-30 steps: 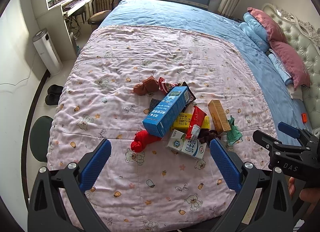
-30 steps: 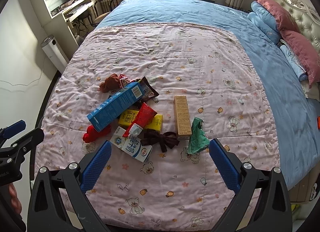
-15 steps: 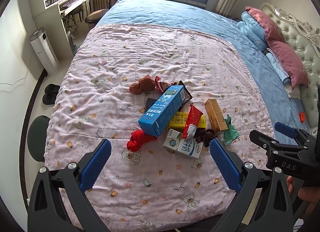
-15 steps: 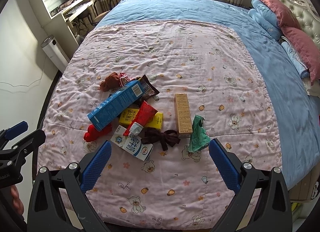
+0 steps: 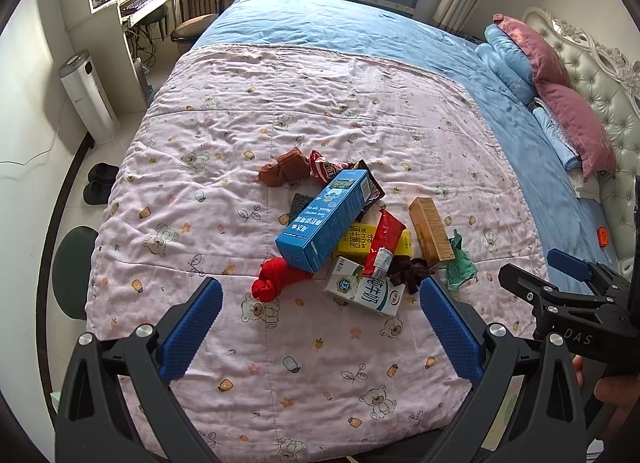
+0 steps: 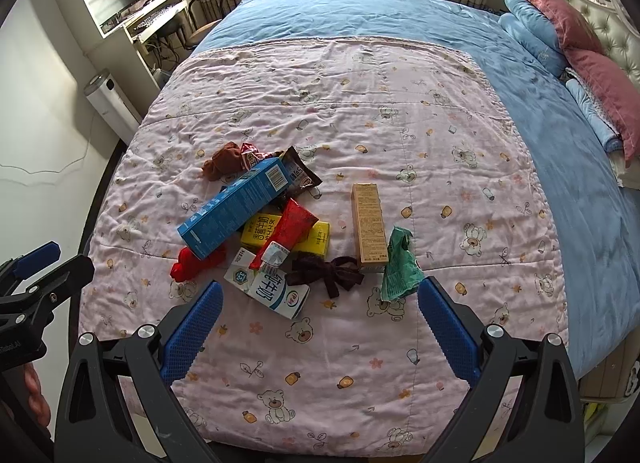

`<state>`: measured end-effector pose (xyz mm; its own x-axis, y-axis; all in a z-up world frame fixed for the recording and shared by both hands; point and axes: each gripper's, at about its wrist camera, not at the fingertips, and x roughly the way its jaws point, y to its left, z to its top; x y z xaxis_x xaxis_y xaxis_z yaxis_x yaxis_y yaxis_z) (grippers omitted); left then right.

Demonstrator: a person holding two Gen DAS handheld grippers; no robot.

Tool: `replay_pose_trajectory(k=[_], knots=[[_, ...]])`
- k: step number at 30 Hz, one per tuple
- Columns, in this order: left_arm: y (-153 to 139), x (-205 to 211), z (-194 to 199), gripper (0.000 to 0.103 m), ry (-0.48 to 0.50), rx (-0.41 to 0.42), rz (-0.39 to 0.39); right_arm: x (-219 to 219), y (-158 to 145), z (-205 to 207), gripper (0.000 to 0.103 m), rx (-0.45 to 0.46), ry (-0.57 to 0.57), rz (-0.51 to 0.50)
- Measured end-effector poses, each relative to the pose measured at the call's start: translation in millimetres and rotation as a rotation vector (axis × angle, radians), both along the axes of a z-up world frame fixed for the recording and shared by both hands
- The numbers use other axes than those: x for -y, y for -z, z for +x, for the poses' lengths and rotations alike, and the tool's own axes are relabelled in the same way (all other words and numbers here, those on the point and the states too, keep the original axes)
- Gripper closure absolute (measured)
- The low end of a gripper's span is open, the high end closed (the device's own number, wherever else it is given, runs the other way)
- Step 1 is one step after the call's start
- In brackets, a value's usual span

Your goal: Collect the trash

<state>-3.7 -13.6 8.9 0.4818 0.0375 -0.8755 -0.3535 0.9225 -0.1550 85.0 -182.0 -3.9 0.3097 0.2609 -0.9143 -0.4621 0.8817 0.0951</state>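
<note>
A pile of trash lies on the pink quilt [image 5: 320,111]: a long blue box [image 5: 326,219] [image 6: 236,207], a white milk carton [image 5: 362,291] [image 6: 268,287], a yellow carton [image 6: 316,239], a red wrapper [image 6: 288,231], a tan box [image 5: 430,231] [image 6: 369,223], a green wrapper [image 6: 398,267], a red cloth [image 5: 276,281] and a brown cloth [image 5: 284,173]. My left gripper [image 5: 320,327] is open and empty, above the near part of the quilt. My right gripper [image 6: 318,329] is open and empty too, just short of the pile.
The bed's blue sheet [image 5: 340,27] and pillows [image 5: 560,103] lie beyond and right. A desk with chair [image 5: 200,19], a white tower appliance [image 5: 90,95], slippers [image 5: 100,183] and a dark round stool [image 5: 74,271] stand left of the bed.
Both grippers have drawn back and up a little, so the pile looks smaller and more of the bed's near edge shows. Both stay open.
</note>
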Motion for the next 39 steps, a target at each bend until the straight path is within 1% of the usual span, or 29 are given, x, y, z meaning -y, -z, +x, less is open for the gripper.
replay_pose_trajectory(k=[1, 9, 21, 39], knots=[[0.1, -5.4, 1.7, 0.004, 0.0, -0.001, -0.003, -0.2, 0.7, -0.4, 0.009, -0.003, -0.001, -0.001], [1.9, -8.5, 4.2, 0.004, -0.002, -0.012, -0.018, -2.6, 5.6, -0.8, 0.009, -0.022, -0.009, 0.0], [9.0, -7.1, 9.1, 0.004, 0.008, -0.026, -0.042, -0.8, 10.1, 4.7, 0.009, -0.04, 0.007, 0.002], [16.4, -8.4, 29.0, 0.004, 0.034, -0.06, -0.075, 2.2, 17.0, 11.8, 0.009, -0.062, 0.029, 0.006]])
